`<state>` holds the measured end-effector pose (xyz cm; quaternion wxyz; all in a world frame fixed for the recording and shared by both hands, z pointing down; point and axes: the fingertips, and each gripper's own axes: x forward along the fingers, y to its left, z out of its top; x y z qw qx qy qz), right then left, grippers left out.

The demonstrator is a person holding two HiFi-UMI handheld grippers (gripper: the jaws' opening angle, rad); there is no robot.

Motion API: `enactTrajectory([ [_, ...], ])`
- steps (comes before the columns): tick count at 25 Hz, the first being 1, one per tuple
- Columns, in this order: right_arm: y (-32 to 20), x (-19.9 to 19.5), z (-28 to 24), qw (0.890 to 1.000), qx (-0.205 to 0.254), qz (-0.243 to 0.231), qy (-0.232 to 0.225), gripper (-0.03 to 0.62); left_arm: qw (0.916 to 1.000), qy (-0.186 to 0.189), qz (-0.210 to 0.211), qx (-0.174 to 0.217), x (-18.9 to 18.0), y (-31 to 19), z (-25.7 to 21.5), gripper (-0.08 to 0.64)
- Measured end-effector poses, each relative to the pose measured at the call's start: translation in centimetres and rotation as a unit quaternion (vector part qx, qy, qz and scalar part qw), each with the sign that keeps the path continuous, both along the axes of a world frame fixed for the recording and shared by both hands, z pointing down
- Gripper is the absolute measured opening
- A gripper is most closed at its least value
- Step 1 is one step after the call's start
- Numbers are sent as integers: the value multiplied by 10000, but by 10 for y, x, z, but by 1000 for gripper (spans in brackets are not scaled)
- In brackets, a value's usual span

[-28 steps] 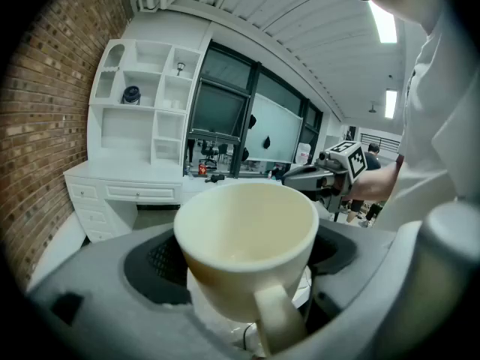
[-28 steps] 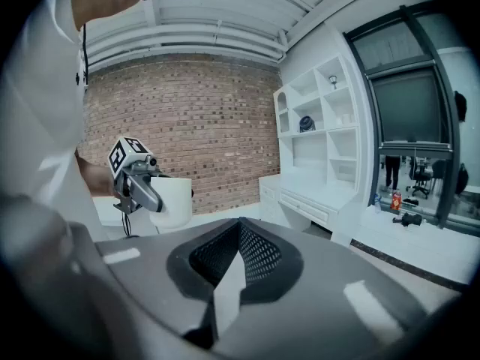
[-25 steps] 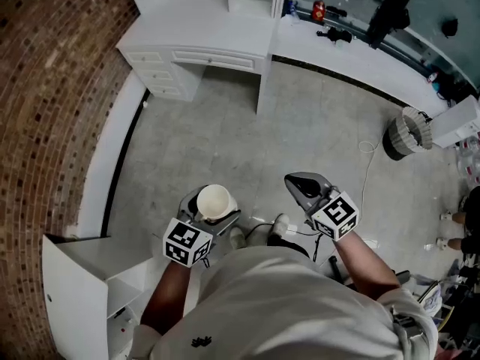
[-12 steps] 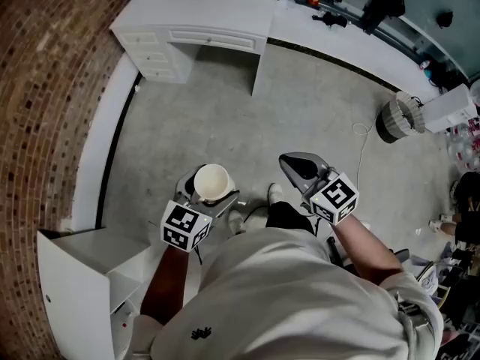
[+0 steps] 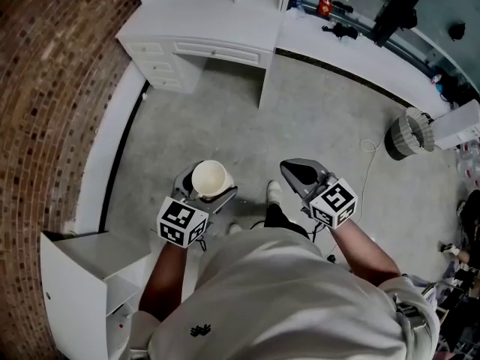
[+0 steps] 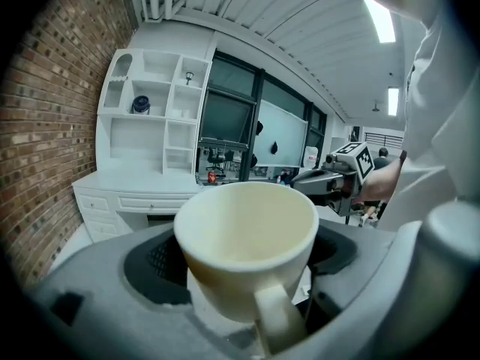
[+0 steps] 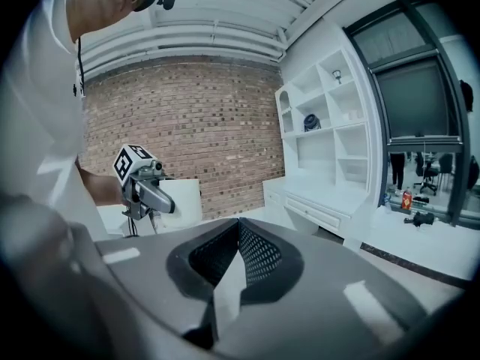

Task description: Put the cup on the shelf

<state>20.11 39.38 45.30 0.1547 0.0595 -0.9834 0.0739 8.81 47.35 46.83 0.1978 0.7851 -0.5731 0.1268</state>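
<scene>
A cream cup stands upright between the jaws of my left gripper, which is shut on it, handle toward the camera. My right gripper is shut with nothing in it, held level beside the left one. The white shelf unit rises over a white desk ahead, some way off across the floor. A dark round object sits in one shelf compartment.
A brick wall runs along the left. A white cabinet stands close at my lower left. A long white counter runs at the back right, with a waste bin and a cable on the floor.
The desk has shifted slightly in the head view as the person's head moved. Both grippers keep the same pose, cup still held.
</scene>
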Motion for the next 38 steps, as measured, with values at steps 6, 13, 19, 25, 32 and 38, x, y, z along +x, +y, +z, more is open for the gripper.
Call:
enactTrajectory([
  [6, -87, 4, -4, 9997, 168, -166, -54, 12, 9990, -306, -279, -138, -11, -84, -9, 434],
  [13, -188, 30, 6, 9997, 42, -192, -141, 12, 9973, -545, -454, -172, -8, -187, -19, 434],
  [19, -251, 38, 23, 9996, -148, -122, -211, 12, 9969, -581, -489, -223, -5, -250, -18, 434],
  [25, -287, 11, 23, 9995, -193, -27, -260, 11, 9977, -429, -453, -272, -34, -292, -16, 434],
  [32, -334, -35, 28, 9990, -121, 413, -100, 11, 9995, -310, 3, -115, -89, -354, -12, 434],
  [38, -372, -101, 20, 9947, -73, 1022, 52, 11, 9988, -185, 449, -103, -171, -408, -11, 434],
])
